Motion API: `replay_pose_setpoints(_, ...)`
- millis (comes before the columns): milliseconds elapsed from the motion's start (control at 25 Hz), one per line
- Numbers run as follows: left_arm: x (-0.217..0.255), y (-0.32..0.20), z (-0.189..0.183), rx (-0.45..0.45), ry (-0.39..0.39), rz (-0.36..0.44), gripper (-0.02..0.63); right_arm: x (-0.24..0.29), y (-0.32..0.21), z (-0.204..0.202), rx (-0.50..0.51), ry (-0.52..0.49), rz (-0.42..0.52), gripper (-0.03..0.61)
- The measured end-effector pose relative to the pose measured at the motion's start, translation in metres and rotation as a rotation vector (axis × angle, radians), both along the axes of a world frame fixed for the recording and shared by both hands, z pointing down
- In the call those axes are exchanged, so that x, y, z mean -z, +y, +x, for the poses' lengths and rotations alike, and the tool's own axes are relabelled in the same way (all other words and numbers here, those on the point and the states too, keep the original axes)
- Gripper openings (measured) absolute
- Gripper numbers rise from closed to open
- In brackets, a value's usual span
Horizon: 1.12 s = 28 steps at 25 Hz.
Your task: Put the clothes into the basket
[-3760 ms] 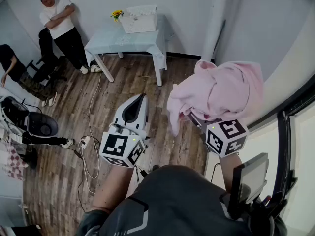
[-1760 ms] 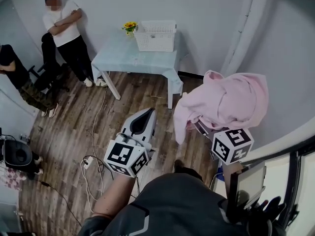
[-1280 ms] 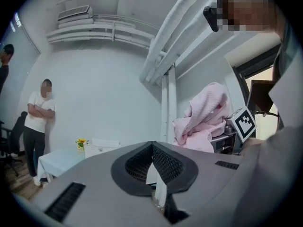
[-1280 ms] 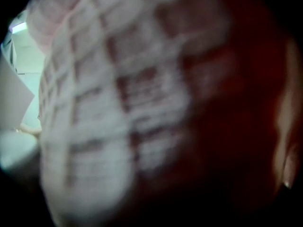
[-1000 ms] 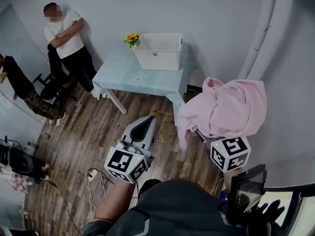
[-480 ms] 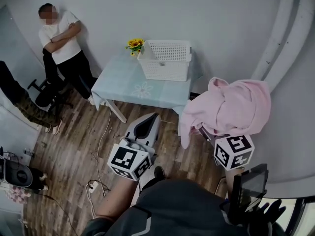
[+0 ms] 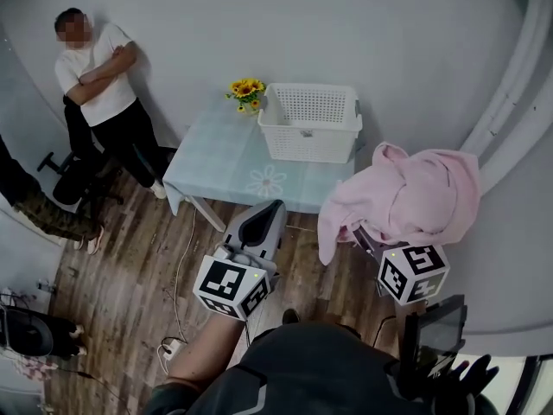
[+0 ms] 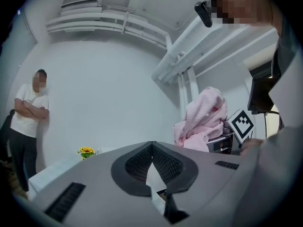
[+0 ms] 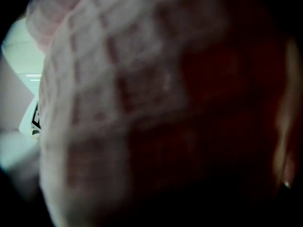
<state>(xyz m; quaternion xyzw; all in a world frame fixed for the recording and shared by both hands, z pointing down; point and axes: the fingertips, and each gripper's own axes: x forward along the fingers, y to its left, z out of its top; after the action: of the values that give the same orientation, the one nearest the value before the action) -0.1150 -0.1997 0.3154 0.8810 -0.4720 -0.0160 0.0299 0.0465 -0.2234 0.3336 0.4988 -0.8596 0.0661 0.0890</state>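
The person's right hand-held gripper [image 7: 376, 245] carried a bundled pink garment [image 7: 406, 197] in the air, gripping it; the cloth was heaped over the jaws and hid them, and one fold hung down on the left side of the bundle; the right gripper view was filled edge to edge with the garment's waffle-textured pink fabric, pressed close against the lens; only the marker cube [image 7: 413, 273] and a short dark stretch of the tool showed beneath the cloth in the head view.

The left hand-held gripper [image 7: 266, 207] was closed, its dark ribbed pads meeting at the tips with nothing between them, as its own view showed; it pointed toward the tabletop [image 7: 225, 158], with its tip over the near edge in the head view.

The white perforated basket [image 7: 311, 141] stood at the far right of the pale blue tabletop, close to the wall; a small bunch of sunflowers [image 7: 246, 89] sat just beside its left corner; the garment was apart from the basket, held off the right end of the tabletop and nearer the camera.

A person in a white shirt [image 7: 95, 76] stood with arms folded against the wall on the left; a pale cable [image 7: 177, 275] trailed across the wooden floor [image 7: 130, 266] below the tabletop.
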Motion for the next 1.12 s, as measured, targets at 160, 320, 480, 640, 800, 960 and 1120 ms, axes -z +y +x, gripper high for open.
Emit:
replay_pose_setpoints(160, -0.021, -0.027, -0.02, -0.01, -0.009, 0.0, 0.009, -0.02, -0.027, -0.018, -0.016, -0.006, -0.014, 0.367)
replay_pose_setpoints(320, -0.037, -0.046, -0.032, -0.012, 0.01, -0.015, 0.008, -0.036, -0.05, -0.028, -0.025, 0.008, -0.039, 0.367)
replay_pose_setpoints(480, -0.043, -0.078, -0.045, -0.014, 0.022, -0.04, 0.008, -0.036, -0.086, -0.04, -0.029, -0.013, -0.055, 0.367)
replay_pose_setpoints(640, -0.042, -0.121, -0.052, -0.012, 0.003, -0.029, 0.008, -0.04, -0.131, -0.046, -0.027, -0.034, -0.054, 0.367)
replay_pose_setpoints(800, -0.036, -0.161, -0.054, -0.024, -0.024, -0.027, 0.008, -0.038, -0.171, -0.05, -0.037, -0.044, -0.055, 0.367)
replay_pose_setpoints(960, -0.027, -0.226, -0.048, -0.023, -0.032, -0.013, 0.009, -0.031, -0.234, -0.043, -0.035, -0.047, -0.032, 0.367)
replay_pose_setpoints(1120, -0.016, -0.287, -0.036, -0.025, -0.04, -0.011, 0.009, -0.021, -0.295, -0.031, -0.022, -0.034, -0.023, 0.367)
